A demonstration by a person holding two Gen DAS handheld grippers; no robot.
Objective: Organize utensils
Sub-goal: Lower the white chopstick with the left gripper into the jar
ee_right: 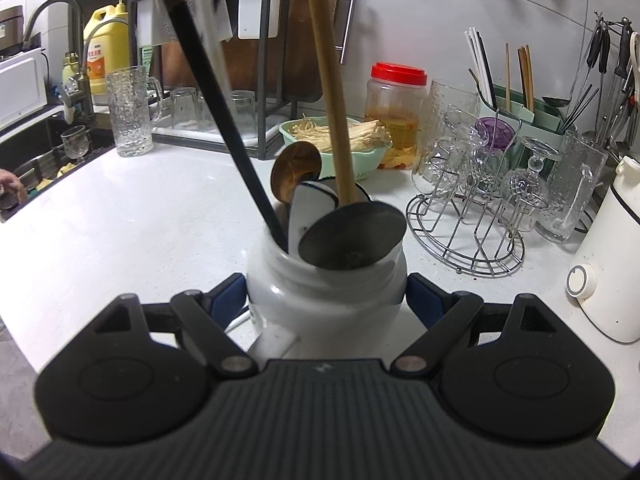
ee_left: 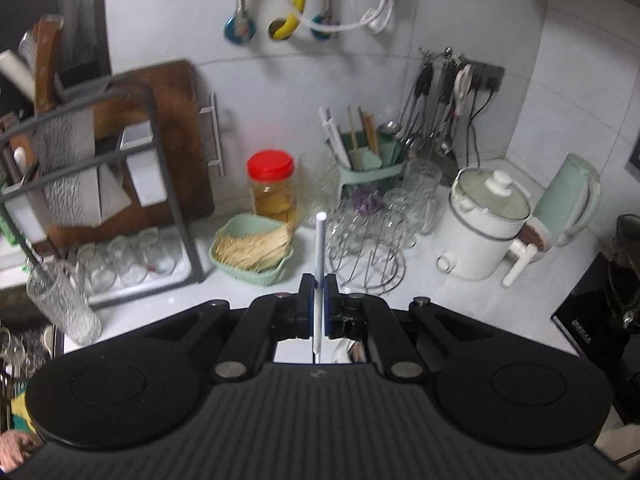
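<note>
- Left gripper [ee_left: 319,280]: narrow, blue pads pinched on a thin white stick [ee_left: 320,248]; stands upright between the pads, top end toward 12 o'clock, lower end poking out below toward 6; which kind of utensil, cannot tell
- Beyond it on the white counter [ee_left: 440,312]: green basket [ee_left: 252,264] of pale strands at 10 o'clock; red-lidded jar [ee_left: 273,188] behind that at 11; wire rack [ee_left: 366,256] of upturned glasses at 1 o'clock
- Farther at 12 to 1 o'clock: green holder [ee_left: 370,164] against the wall, chopsticks and white sticks standing in it; ladles hanging on a stand just right of it
- At 2 o'clock: white cooker [ee_left: 482,228] with a glass lid; pale green kettle [ee_left: 568,200] just beside it
- At 9 to 10 o'clock: dark dish rack [ee_left: 160,168] with a brown board behind; ribbed glass [ee_left: 64,300] at 8 o'clock near the counter edge
- Right gripper [ee_right: 326,300]: wide, blue pads clamped on both sides of a white mug [ee_right: 324,292]; mug handle pointing toward 6 o'clock, at the camera
- In the mug, heads up: steel spoon [ee_right: 352,240] at the rim's near side; white spoon [ee_right: 310,212] behind it; wooden spoon [ee_right: 296,170] toward 11
- Also in the mug: wooden handle [ee_right: 330,92] rising toward 12 o'clock; black handle [ee_right: 216,96] slanting toward 11; both run out of the top edge
- In the right view at 9 to 10 o'clock: sink [ee_right: 36,164] with a tap; yellow bottle [ee_right: 106,48] behind; a hand at the far left edge
</note>
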